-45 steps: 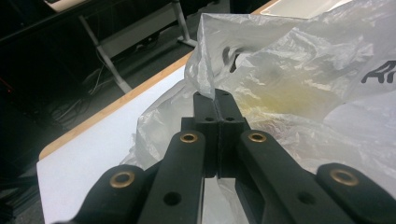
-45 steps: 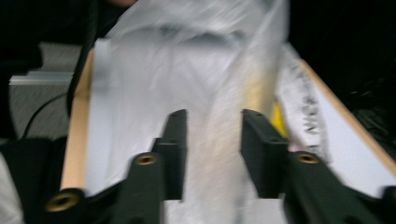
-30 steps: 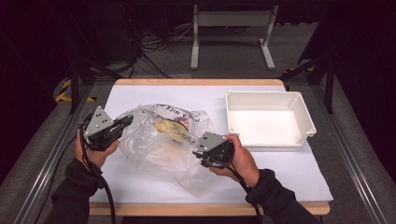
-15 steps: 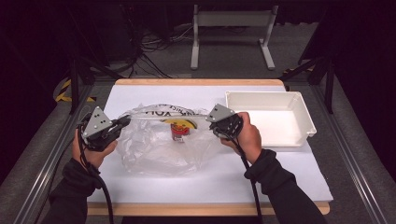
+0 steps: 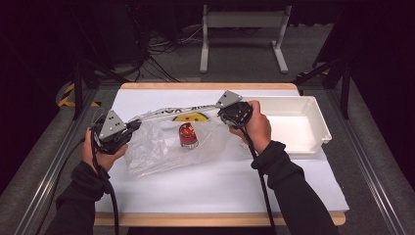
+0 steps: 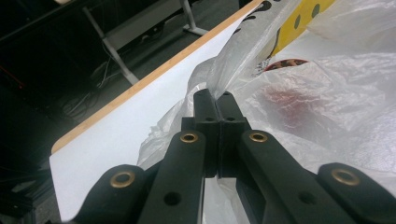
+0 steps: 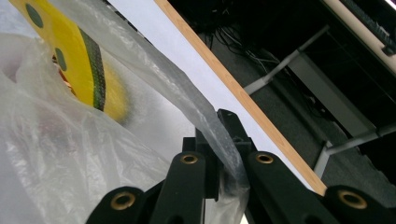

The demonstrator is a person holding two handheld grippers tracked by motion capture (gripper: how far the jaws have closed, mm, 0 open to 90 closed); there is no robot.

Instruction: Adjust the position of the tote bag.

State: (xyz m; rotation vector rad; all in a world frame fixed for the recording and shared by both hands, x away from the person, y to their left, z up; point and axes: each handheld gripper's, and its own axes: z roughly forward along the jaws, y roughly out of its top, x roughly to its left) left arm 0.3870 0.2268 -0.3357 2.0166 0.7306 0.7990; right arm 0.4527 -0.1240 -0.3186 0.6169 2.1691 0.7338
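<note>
A clear plastic bag (image 5: 161,147) with a yellow smiley print is stretched left to right above the white table, crumpled below. A red can (image 5: 188,135) stands upright inside.

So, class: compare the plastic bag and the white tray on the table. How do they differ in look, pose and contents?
The plastic bag is thin, see-through and crumpled; the white tray is stiff, opaque and box-shaped. The bag is stretched between the left gripper and the right gripper, both pinching its edge; the tray lies untouched beside it. The bag holds a red can; the tray looks empty. Both sit on the white tabletop.
</note>
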